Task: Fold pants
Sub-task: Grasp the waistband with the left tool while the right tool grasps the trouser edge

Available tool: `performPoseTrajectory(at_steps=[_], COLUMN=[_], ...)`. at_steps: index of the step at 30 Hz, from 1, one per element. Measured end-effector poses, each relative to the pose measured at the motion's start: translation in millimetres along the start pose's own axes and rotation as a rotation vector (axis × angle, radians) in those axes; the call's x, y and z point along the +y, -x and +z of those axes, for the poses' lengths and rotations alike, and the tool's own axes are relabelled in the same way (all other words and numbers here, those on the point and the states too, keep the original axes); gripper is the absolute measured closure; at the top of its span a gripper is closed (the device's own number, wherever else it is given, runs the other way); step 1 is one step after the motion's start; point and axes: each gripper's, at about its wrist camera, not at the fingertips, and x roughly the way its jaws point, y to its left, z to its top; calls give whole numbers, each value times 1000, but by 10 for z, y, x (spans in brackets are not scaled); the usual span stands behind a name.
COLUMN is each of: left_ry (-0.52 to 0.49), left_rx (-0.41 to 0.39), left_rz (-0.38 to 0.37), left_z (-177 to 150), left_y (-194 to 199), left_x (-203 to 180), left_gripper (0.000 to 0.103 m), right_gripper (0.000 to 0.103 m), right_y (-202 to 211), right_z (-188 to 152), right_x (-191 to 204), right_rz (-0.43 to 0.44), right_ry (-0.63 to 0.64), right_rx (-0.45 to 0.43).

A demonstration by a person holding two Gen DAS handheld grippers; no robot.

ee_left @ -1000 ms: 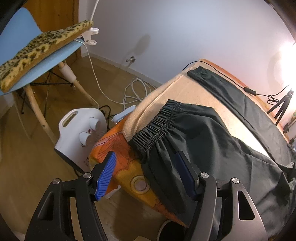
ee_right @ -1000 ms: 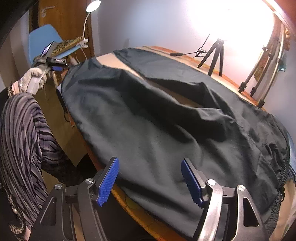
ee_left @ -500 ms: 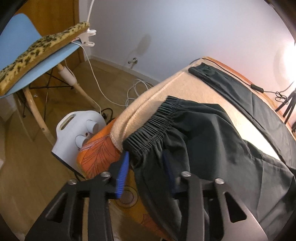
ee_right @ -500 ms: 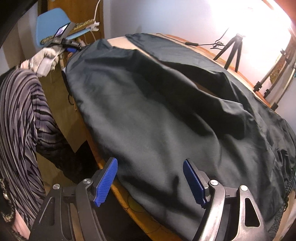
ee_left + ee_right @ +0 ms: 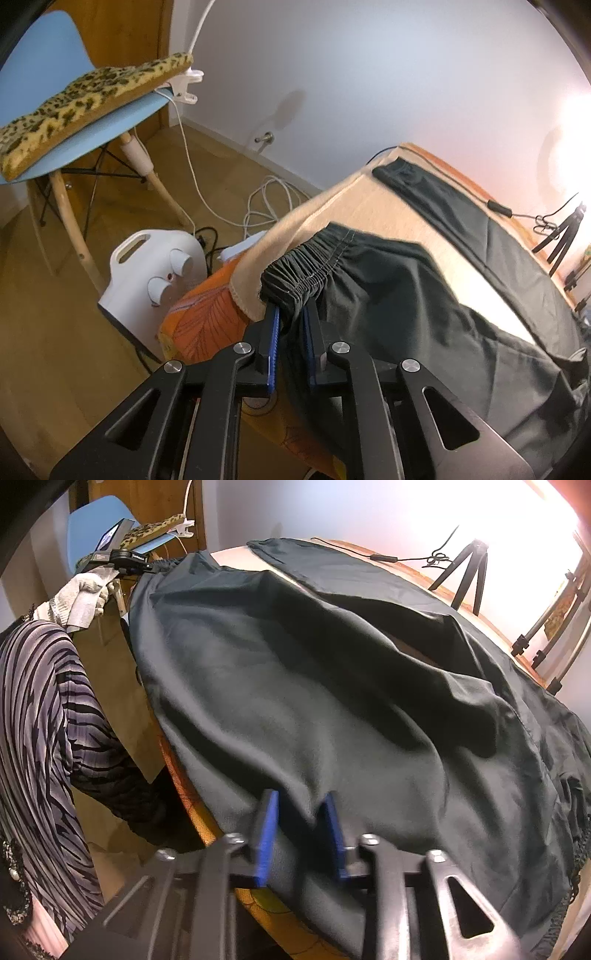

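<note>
We are closing our left hand-held gripper (image 5: 291, 319) on the pants (image 5: 406, 295) waistband, and our right hand-held gripper (image 5: 301, 812) is pinching their fabric edge.

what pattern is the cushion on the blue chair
Leopard print, tan with dark spots; the cushion shows best in the left wrist view.

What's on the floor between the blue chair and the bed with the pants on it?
In the left wrist view, a white fan heater stands between the blue chair and the bed, with white cables coiled behind it.
</note>
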Motion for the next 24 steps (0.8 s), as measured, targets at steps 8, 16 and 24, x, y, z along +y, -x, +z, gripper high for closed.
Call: performPoseTrajectory(at_steps=[8, 16, 24], left_ry=[-11, -34, -68], left_rx=[-57, -69, -81], left_rz=[-34, -43, -39], left_z=[137, 252, 374], left_y=[203, 248, 272], left_x=[-90, -184, -283], left_gripper=[94, 94, 95], right_gripper=[102, 63, 48], right_y=[262, 298, 69], right_z=[185, 153, 64], right_x=[-74, -37, 260], right_rz=[-70, 40, 86], right_ry=[-5, 18, 122], right_rx=[-87, -72, -9])
